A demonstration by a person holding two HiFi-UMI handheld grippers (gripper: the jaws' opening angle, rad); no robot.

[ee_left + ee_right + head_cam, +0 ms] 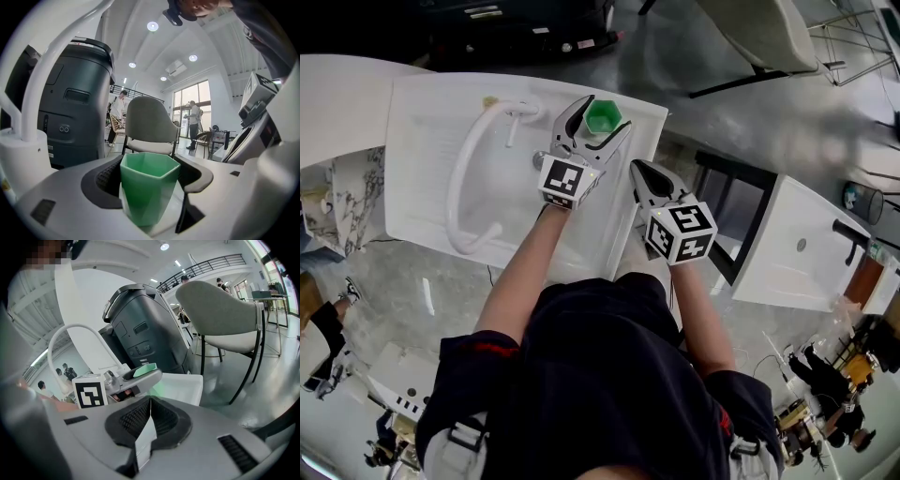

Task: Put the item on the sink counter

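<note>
A green hexagonal cup (603, 116) stands upright at the far right corner of the white sink counter (431, 122). My left gripper (602, 118) has its jaws around the cup, and both pads lie against its sides. In the left gripper view the cup (149, 185) fills the space between the black pads (105, 180). I cannot tell whether its base rests on the counter. My right gripper (639, 174) hovers just right of the left one, over the counter's right edge, shut and holding nothing. In the right gripper view its jaws (149, 401) meet in a line, with the cup's rim (144, 370) beyond.
A white arched faucet (469, 159) bends over the basin left of the cup. A large dark machine (75, 108) and a grey chair (149, 124) stand beyond the counter. A second white sink unit (797, 244) sits to the right across a gap.
</note>
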